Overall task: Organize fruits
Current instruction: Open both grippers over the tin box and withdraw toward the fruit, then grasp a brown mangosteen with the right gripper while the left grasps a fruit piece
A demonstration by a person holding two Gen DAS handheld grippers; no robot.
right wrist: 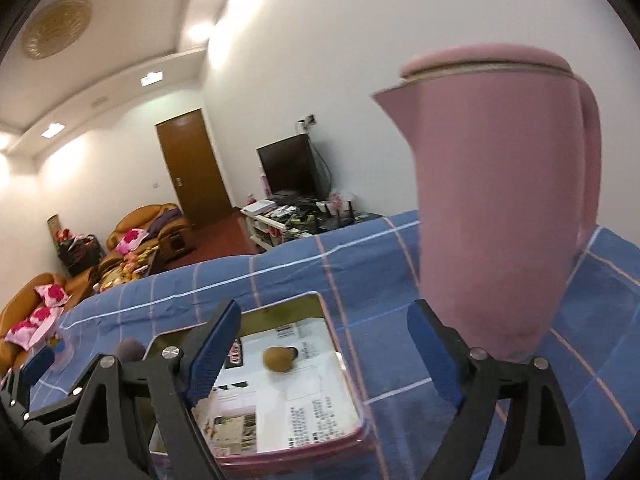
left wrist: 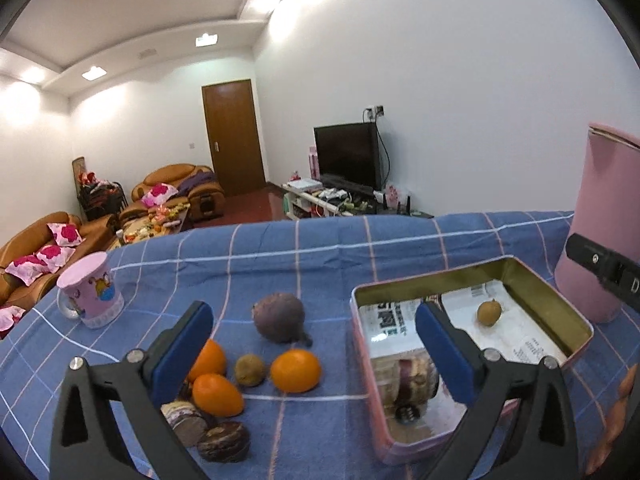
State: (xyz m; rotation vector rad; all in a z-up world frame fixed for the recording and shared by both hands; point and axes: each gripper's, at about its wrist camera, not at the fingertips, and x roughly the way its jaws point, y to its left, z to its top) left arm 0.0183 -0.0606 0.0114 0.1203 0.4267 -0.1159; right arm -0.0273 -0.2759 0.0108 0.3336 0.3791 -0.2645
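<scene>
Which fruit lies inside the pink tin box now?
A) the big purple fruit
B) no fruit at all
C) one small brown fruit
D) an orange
C: only the small brown fruit lies on the paper in the tin box; the oranges and the purple fruit remain on the cloth.

kettle (left wrist: 600,240) cut off, mug (right wrist: 56,348) blurred

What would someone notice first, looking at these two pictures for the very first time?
Probably the tall pink jug, standing on the blue checked cloth at the right and filling much of the right wrist view. Next, the bright oranges clustered on the cloth at the left, beside an open tin box with one small brown fruit inside.
</scene>
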